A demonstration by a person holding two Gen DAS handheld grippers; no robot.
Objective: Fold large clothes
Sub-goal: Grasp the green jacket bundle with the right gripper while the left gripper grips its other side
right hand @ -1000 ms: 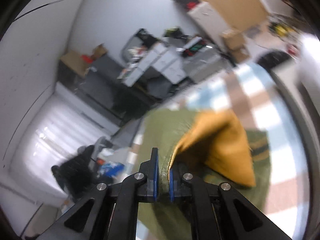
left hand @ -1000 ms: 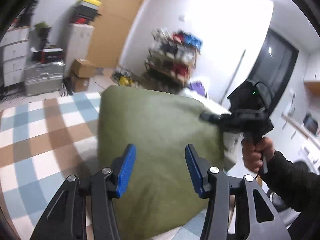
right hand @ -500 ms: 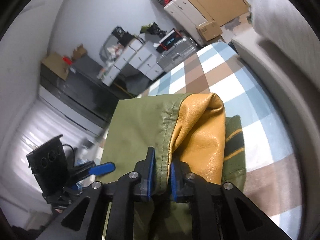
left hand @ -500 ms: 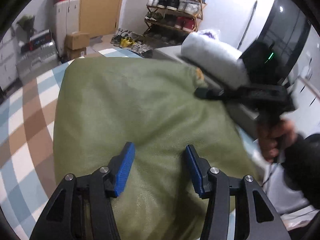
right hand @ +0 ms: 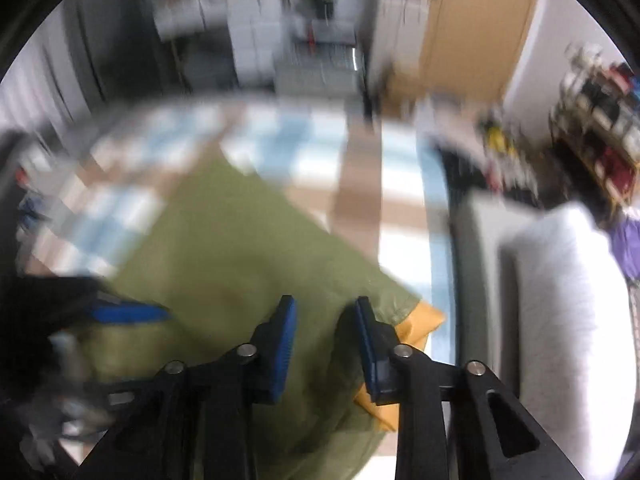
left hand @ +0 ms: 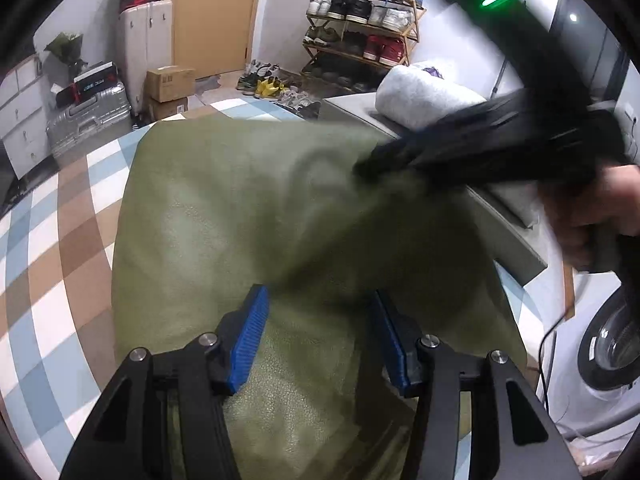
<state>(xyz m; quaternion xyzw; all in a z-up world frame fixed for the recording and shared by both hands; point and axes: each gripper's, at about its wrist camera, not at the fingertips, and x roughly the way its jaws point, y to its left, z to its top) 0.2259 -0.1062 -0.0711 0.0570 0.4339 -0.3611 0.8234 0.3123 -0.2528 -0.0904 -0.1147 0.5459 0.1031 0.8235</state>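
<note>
— What changed?
— My right tongs have just been opening, letting go of the olive-green leather jacket with mustard lining; it lies folded on the checked blue-and-brown bed cover. Left tongs hover open over it.
— Room?
— Cover free left and far; grey ledge crowds the right edge.

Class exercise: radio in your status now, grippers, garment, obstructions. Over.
Left gripper open above green jacket. Right gripper jaws just opened, jacket released. Nothing blocking.
</note>
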